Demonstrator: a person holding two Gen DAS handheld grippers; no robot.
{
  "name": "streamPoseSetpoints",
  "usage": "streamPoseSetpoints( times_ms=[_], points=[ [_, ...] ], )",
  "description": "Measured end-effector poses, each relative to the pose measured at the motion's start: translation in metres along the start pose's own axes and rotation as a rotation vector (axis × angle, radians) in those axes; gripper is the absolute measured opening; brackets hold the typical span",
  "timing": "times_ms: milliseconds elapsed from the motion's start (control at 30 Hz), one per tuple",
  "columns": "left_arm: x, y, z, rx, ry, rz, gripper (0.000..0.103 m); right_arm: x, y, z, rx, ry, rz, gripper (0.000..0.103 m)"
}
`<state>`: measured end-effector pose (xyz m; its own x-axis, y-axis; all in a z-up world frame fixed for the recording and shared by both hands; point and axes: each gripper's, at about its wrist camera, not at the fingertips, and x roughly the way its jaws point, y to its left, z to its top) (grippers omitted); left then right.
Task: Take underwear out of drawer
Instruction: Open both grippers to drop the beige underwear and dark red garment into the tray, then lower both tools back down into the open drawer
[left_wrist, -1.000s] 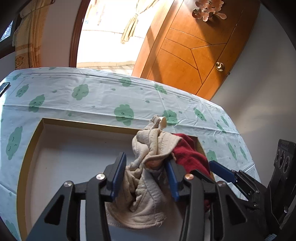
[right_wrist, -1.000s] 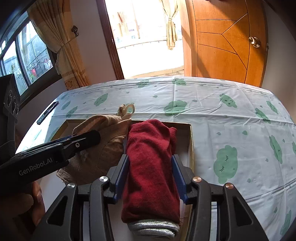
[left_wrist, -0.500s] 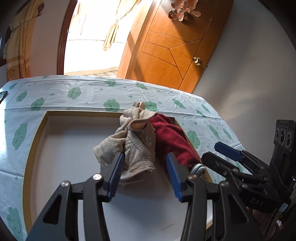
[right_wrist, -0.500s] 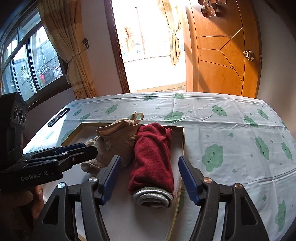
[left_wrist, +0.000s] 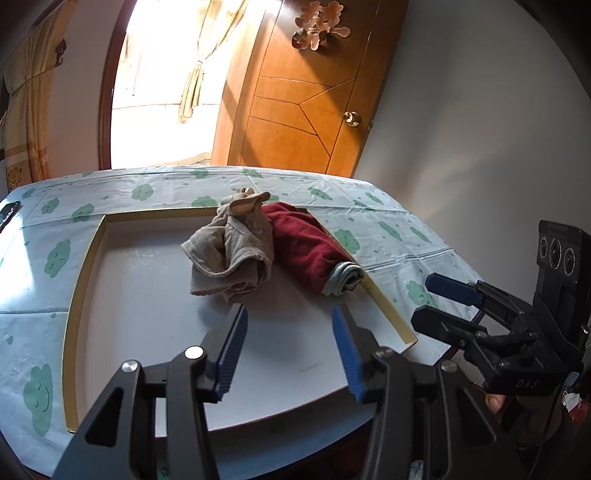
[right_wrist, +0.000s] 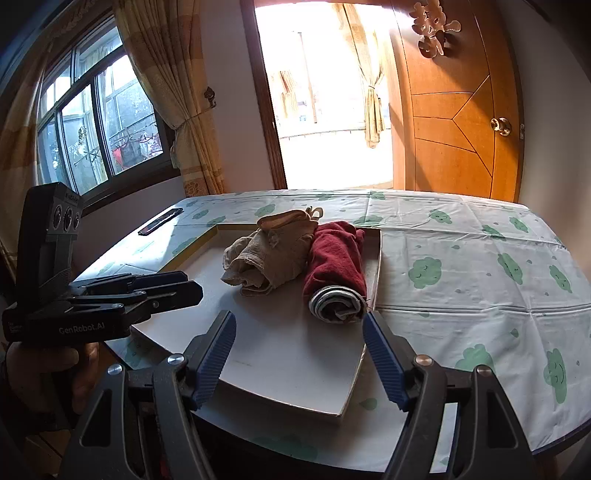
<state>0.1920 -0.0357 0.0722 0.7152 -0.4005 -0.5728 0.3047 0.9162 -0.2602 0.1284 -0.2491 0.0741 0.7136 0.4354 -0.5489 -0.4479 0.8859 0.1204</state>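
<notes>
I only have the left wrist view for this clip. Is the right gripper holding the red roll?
Observer: No. In its own view the right gripper has nothing between its jaws, which are opening. The red roll lies in the drawer, beyond the fingertips.
Reviewer: And the left gripper, seen from the side?
Observer: The left gripper hovers over the drawer's left edge, clear of the beige underwear.
Reviewer: What is left of the table?
Observer: A window with a tied-back curtain.

Both grippers let go and drew back from the drawer (right_wrist: 376, 258). The left gripper (left_wrist: 288, 354) released the beige underwear (left_wrist: 232, 251), and the right gripper (right_wrist: 299, 354), jaws opening, left the red underwear (right_wrist: 336, 266) lying beside it.
</notes>
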Motion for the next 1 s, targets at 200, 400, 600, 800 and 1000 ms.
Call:
streamPoseSetpoints(
  times_ms=[200,400,600,800,1000],
  points=[
    [-0.013,-0.005,-0.013,0.034,-0.014,0.002,0.048,-0.014,0.011,-0.016,-0.005,-0.017,0.030,0.073],
    [-0.024,-0.004,-0.029,0.049,-0.030,0.010,0.048,-0.024,0.021,-0.032,-0.022,-0.024,0.042,0.073],
    [-0.035,-0.001,-0.054,0.049,-0.016,0.011,0.048,-0.035,0.030,-0.051,-0.020,-0.025,0.074,0.074],
    [-0.045,0.005,-0.085,0.077,0.008,0.054,0.048,-0.037,0.040,-0.077,-0.051,0.018,0.093,0.074],
    [-0.054,0.014,-0.117,0.135,0.062,0.112,0.048,-0.029,0.053,-0.108,-0.098,0.106,0.133,0.074]
  ],
)
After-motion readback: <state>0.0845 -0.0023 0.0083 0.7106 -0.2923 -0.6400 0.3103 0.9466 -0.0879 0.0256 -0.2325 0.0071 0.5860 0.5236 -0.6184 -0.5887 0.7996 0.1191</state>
